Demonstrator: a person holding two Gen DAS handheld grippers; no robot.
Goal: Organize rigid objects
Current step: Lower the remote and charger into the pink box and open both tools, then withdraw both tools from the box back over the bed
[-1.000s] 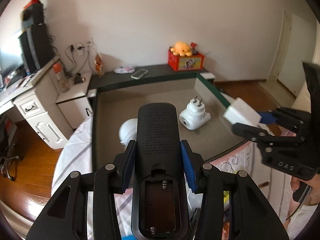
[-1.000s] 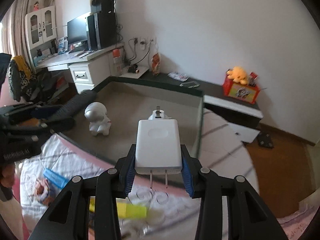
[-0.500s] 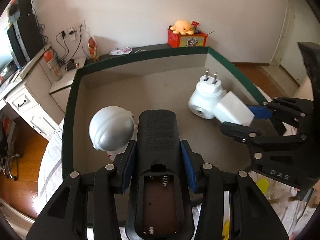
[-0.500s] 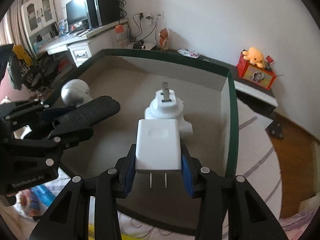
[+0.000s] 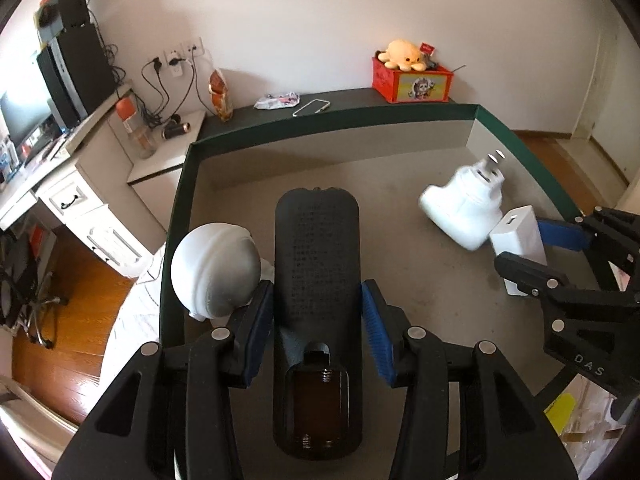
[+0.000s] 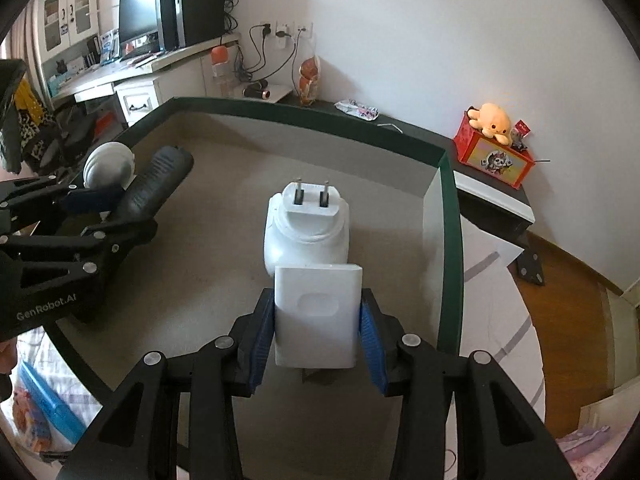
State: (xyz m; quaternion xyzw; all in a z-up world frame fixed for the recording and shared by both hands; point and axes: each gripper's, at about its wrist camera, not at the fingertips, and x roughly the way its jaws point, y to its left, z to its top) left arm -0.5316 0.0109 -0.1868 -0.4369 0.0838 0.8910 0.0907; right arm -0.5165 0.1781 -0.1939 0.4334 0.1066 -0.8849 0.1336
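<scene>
The left gripper (image 5: 318, 312) has its jaws clamped on a black remote (image 5: 316, 264); the right gripper (image 6: 316, 334) grips a white charger (image 6: 316, 316), both inside the green-rimmed tray (image 5: 360, 114), beside its white plug adapter (image 6: 306, 228) and figurine (image 5: 214, 268).

Inside the box (image 5: 176, 216), the remote (image 5: 318, 264) lies in the middle, the round-headed figure (image 5: 214, 270) just beside it on its left, and the plug adapter (image 5: 464, 208) well to its right with the charger block (image 5: 518, 236) against its near side.
</scene>
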